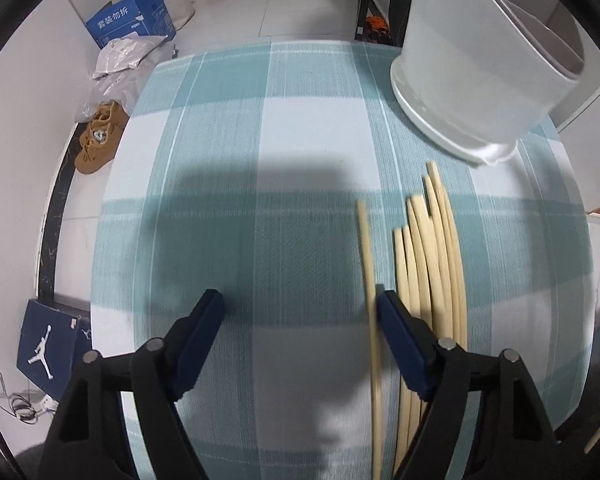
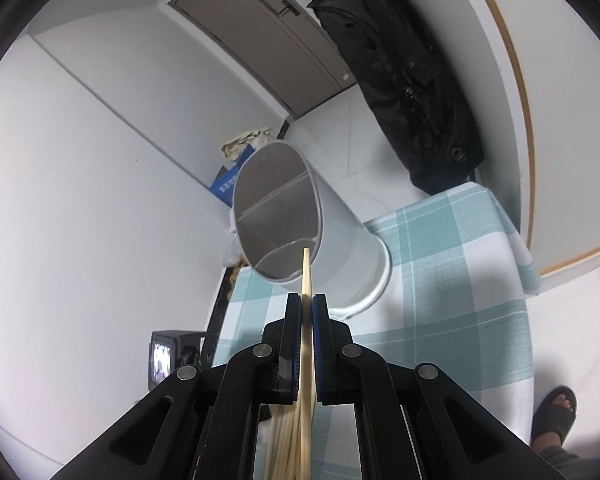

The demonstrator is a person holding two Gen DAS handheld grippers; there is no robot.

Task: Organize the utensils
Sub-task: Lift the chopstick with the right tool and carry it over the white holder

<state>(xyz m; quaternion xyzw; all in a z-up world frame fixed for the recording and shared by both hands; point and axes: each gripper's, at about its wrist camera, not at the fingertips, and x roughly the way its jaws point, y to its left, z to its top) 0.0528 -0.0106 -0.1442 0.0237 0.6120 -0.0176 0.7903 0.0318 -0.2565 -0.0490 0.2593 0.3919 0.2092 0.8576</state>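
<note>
Several pale wooden chopsticks (image 1: 428,264) lie side by side on the teal checked tablecloth (image 1: 260,160), one single stick (image 1: 367,264) a little apart to their left. My left gripper (image 1: 300,300) is open and empty, low over the cloth, its right finger (image 1: 400,336) beside the single stick. A white divided utensil holder (image 1: 480,60) stands at the far right. My right gripper (image 2: 307,300) is shut on a chopstick (image 2: 306,280) that points up at the holder's open mouth (image 2: 278,216). More chopsticks (image 2: 284,440) show below it.
A black bag (image 2: 412,92) hangs by the table's far edge. On the floor to the left are blue boxes (image 1: 136,16), plastic bags (image 1: 124,60), brown shoes (image 1: 100,140) and a dark shoe box (image 1: 48,344). A sandalled foot (image 2: 556,412) is at the right.
</note>
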